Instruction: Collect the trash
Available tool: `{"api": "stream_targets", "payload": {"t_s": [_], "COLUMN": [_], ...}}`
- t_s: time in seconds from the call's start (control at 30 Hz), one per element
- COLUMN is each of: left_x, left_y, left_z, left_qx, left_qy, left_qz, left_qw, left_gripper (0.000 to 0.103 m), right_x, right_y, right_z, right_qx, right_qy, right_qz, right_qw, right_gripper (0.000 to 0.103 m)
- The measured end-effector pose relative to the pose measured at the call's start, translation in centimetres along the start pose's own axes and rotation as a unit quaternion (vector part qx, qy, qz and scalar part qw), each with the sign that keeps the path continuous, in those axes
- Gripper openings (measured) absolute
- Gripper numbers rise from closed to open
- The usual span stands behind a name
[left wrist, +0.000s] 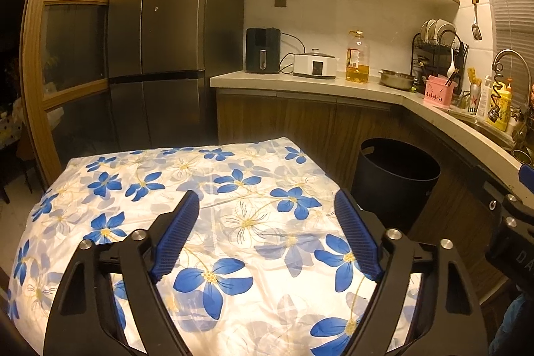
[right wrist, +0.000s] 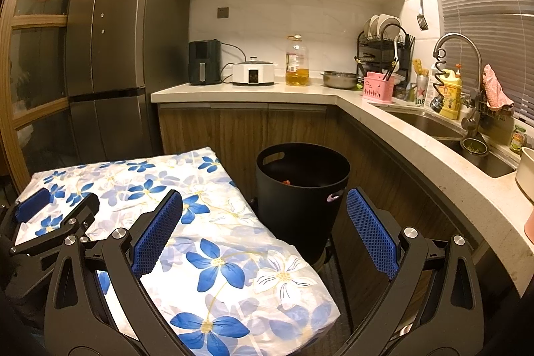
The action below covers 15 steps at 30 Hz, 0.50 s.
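A black round bin [right wrist: 302, 189] stands on the floor right of the table, and something orange-red [right wrist: 285, 182] lies inside it. The bin also shows in the left wrist view [left wrist: 393, 179]. The table carries a white cloth with blue flowers [left wrist: 200, 189], which also shows in the right wrist view [right wrist: 213, 242]. My left gripper [left wrist: 267, 209] is open and empty above the cloth. My right gripper [right wrist: 263, 206] is open and empty, over the table's right edge and just short of the bin. The left gripper also shows at the left of the right wrist view [right wrist: 56, 202].
An L-shaped counter [right wrist: 333, 94] runs behind and to the right, with an air fryer [right wrist: 204, 62], a cooker, an oil bottle [right wrist: 296, 62], a steel bowl, a dish rack and a sink [right wrist: 434, 125]. A dark fridge [right wrist: 113, 55] stands at the left.
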<state>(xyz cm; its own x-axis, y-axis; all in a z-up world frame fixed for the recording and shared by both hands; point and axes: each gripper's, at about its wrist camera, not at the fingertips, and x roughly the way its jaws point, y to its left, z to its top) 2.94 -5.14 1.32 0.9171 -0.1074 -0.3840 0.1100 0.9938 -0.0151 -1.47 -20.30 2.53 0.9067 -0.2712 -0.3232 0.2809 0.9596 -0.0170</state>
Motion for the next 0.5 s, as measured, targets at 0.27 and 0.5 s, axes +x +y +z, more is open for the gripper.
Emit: {"api": "stream_targets", "payload": {"t_s": [0.27,0.5], "left_x": [0.00,0.01], "left_y": [0.07,-0.07], "left_z": [-0.16,-0.21], "left_qx": [0.001,0.003], "left_qy": [0.002,0.002], "left_qz": [0.003,0.007], "left_qw": [1.0000,1.0000], "left_gripper": [0.079,0.079], "right_x": [0.13,0.09], "right_y": [0.56,-0.02], "right_z": [-0.22,-0.10], "right_qx": [-0.001,0.004], "right_qy": [0.001,0.000], "right_qz": [0.009,0.008], "right_qw": [1.000,1.000], "right_gripper": [0.098,0.098]}}
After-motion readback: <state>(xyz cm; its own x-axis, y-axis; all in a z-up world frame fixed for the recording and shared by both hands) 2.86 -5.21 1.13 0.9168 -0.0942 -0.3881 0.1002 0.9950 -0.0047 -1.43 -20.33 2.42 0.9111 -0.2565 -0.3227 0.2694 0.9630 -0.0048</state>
